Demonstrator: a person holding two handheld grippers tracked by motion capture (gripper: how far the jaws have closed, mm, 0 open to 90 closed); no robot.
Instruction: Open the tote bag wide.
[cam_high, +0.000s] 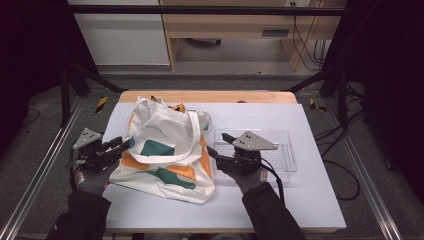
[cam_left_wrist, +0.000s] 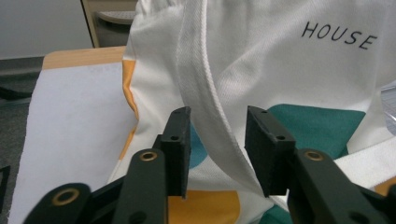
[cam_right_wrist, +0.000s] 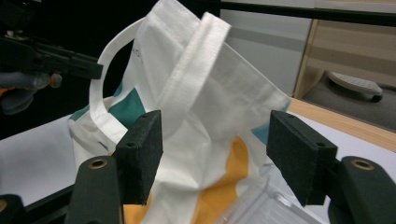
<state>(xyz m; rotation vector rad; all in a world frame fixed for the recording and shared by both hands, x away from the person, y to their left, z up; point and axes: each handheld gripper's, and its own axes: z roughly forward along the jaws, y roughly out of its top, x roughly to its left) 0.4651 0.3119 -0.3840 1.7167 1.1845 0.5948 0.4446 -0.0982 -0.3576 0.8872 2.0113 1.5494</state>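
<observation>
Dark sleeves, grey gloves; black two-jaw left gripper (cam_high: 119, 145) and right gripper (cam_high: 216, 146) with brass-ringed screw holes, grey triangular top plates, black cables.

Overhead forward-down; close-ups sharing bag (cam_high: 165, 150)

The tote bag (cam_high: 165, 150) is made of white woven cloth, matt, with a fine twill texture that the left gripper view shows well. Its strap (cam_left_wrist: 205, 88) is a thicker cloth band with a visible ribbed weave. The orange and teal shapes on it look printed flat, without shine. The tray (cam_high: 285, 155) is clear plastic, smooth and glossy. The table (cam_high: 310, 195) has a white matt cover, a little grainy, and a pale wood edge at the far side. The left gripper (cam_left_wrist: 218, 149) has black matt pads and smooth black plastic arms with brass-coloured metal rings. The right gripper (cam_right_wrist: 215, 156) looks the same.
</observation>
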